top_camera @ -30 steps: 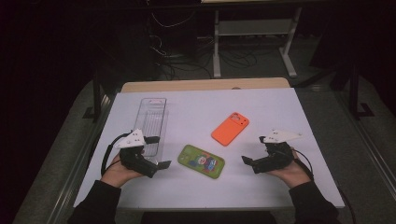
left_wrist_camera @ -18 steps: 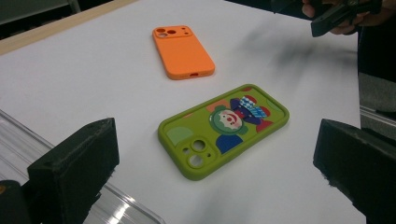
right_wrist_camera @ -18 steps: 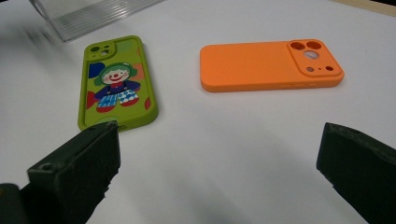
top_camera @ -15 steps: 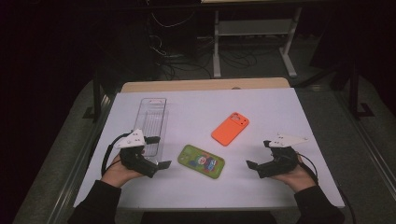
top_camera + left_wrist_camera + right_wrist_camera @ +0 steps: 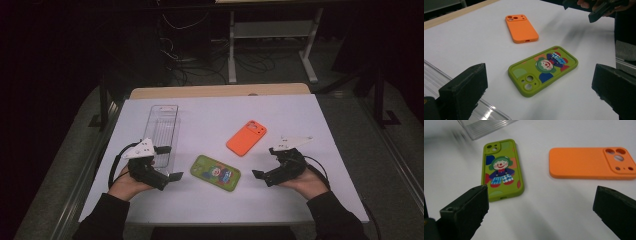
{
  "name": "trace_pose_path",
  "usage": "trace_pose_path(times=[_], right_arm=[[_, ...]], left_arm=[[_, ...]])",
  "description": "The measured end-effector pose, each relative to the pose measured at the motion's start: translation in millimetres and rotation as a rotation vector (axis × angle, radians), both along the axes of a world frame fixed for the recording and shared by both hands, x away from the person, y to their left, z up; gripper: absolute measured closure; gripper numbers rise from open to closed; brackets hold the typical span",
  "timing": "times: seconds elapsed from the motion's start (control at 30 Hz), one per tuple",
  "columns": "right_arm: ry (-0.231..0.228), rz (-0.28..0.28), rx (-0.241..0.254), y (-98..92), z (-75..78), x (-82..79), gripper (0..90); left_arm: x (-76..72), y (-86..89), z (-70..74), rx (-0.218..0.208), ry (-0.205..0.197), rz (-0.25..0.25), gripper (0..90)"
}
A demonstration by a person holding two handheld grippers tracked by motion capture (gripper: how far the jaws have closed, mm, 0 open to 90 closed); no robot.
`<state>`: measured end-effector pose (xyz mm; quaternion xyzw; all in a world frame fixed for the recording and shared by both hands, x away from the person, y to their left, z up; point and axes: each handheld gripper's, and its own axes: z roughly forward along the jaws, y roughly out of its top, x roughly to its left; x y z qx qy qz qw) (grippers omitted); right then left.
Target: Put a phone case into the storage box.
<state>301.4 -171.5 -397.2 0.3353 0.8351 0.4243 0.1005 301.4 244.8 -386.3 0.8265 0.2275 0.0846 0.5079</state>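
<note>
sleeves: dark, long | hand-held gripper [image 5: 170, 165]: black jaws, grey triangular plate, black cable

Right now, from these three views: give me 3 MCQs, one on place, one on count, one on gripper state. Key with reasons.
1. Where does the green phone case lie?
A. Between the two grippers
B. Inside the clear tray
C. On top of the orange phone case

2. How many phone cases are on the table?
A. One
B. Two
C. Four

3. How do the jaws of the left gripper stand?
A. Shut on the green case
B. Shut on nothing
C. Open, holding nothing

Key:
1 A: the high view shows it flat on the white table, with the left gripper on one side and the right gripper on the other.
2 B: just the green one and the orange phone case.
3 C: the left gripper view shows its jaws wide apart, with the green case lying beyond them; the clear tray sits alongside.
</note>
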Motion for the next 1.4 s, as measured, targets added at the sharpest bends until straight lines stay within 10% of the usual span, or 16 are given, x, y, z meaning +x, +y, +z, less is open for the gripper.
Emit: trace_pose_path(times=[1.4], right_arm=[[0.087, 0.233, -0.33, 113.4, -10.4, 27.4, 3.0]], left_arm=[[-0.3, -1.7, 0.1, -0.008, -0.009, -0.009, 0.0]])
